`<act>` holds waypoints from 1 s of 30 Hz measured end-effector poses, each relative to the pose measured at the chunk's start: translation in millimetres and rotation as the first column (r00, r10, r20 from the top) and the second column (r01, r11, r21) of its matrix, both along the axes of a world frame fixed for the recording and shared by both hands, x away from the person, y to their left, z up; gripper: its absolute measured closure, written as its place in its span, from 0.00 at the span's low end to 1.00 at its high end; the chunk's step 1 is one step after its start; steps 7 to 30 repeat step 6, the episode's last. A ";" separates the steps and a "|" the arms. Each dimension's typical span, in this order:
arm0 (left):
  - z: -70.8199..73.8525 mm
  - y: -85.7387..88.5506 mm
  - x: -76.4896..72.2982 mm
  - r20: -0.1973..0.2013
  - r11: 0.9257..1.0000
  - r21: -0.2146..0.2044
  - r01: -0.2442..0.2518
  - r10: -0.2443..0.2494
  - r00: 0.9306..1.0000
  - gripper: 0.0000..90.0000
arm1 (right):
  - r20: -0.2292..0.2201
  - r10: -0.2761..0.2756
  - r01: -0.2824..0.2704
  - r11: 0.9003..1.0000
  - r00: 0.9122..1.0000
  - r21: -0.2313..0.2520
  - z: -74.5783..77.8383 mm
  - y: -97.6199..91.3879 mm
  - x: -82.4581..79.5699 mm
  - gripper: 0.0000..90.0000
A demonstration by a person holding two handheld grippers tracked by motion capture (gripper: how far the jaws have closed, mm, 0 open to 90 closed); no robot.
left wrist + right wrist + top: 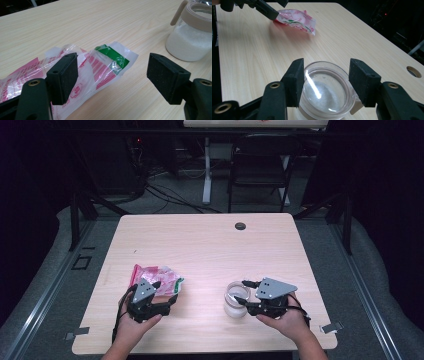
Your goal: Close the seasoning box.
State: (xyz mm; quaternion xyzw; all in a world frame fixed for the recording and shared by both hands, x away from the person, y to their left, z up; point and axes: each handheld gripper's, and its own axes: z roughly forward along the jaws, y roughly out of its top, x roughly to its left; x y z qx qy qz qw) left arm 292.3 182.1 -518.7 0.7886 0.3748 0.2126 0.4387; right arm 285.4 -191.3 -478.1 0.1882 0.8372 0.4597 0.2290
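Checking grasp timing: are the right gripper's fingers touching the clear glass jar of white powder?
Cannot tell. In the right gripper view the right gripper has its fingers either side of the clear glass jar's lid, but neither contact nor gap shows plainly.

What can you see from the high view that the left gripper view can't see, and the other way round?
The high view alone shows both hands, the folding chair behind the table and the round hole in the tabletop. The left gripper view alone shows, up close, the green patch on the plastic bag and the white powder inside the jar. Both show the wooden table, the bag, the jar and the left tool, its jaws open.
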 end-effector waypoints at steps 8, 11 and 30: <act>0.0 -0.1 0.2 -0.001 1.000 0.003 0.003 -0.003 1.000 0.28 | 0.003 -0.018 0.017 0.999 1.000 0.030 3.1 -5.0 1.0 0.51; 0.0 -0.1 0.2 -0.001 1.000 0.003 0.003 -0.003 1.000 0.28 | 0.003 -0.018 0.017 0.999 1.000 0.030 3.1 -5.0 1.0 0.51; 0.0 -0.1 0.2 -0.001 1.000 0.003 0.003 -0.003 1.000 0.28 | 0.003 -0.018 0.017 0.999 1.000 0.030 3.1 -5.0 1.0 0.51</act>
